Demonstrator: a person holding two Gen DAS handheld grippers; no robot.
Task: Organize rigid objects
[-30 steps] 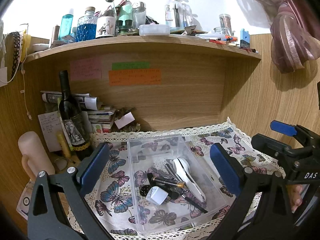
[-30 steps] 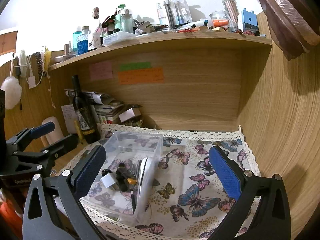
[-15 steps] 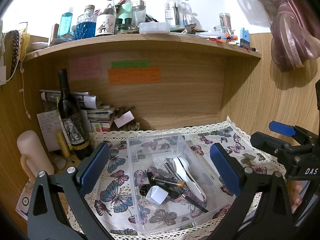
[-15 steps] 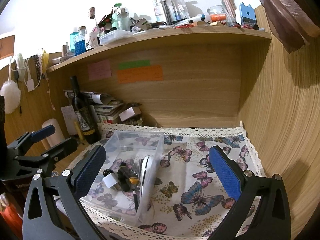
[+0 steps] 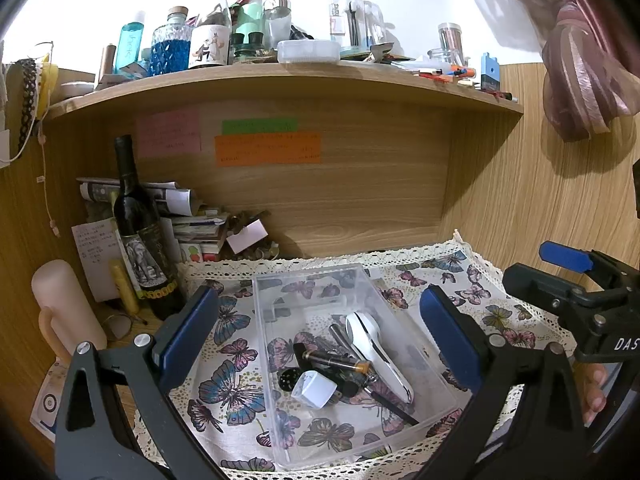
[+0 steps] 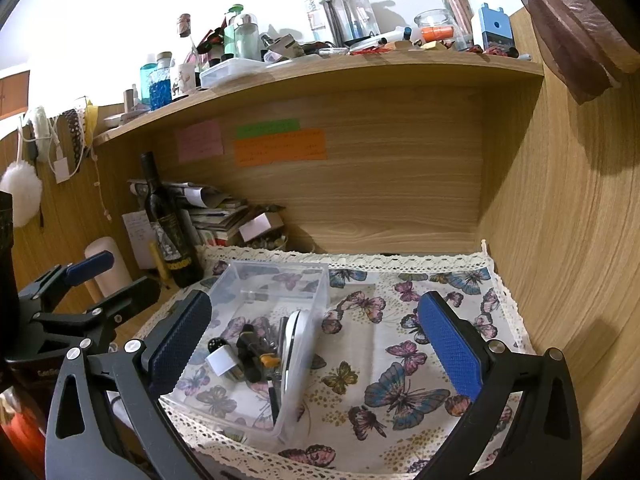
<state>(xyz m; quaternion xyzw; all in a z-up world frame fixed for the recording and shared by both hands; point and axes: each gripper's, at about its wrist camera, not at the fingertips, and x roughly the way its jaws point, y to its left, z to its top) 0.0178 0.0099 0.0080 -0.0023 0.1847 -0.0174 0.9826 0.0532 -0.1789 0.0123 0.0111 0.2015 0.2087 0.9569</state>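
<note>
A clear plastic box [image 5: 280,364] stands on the butterfly cloth [image 5: 224,392]. In it lie a white handheld device [image 5: 374,344], a white cube charger [image 5: 314,390], a dark pen with a gold band [image 5: 332,360] and other small dark pieces. The box also shows in the right wrist view [image 6: 304,320]. My left gripper [image 5: 320,336] is open and empty, held above and in front of the box. My right gripper [image 6: 316,340] is open and empty, over the box's right side and the bare cloth [image 6: 400,360].
A dark wine bottle [image 5: 138,232], stacked papers and books [image 5: 192,224] and a pale cylinder [image 5: 66,308] stand at the back left. A crowded shelf [image 5: 280,76] runs overhead. A wooden wall [image 6: 560,240] closes the right side.
Both grippers have stayed open and empty. The right wrist view has drifted slightly; nothing in the box has moved.
</note>
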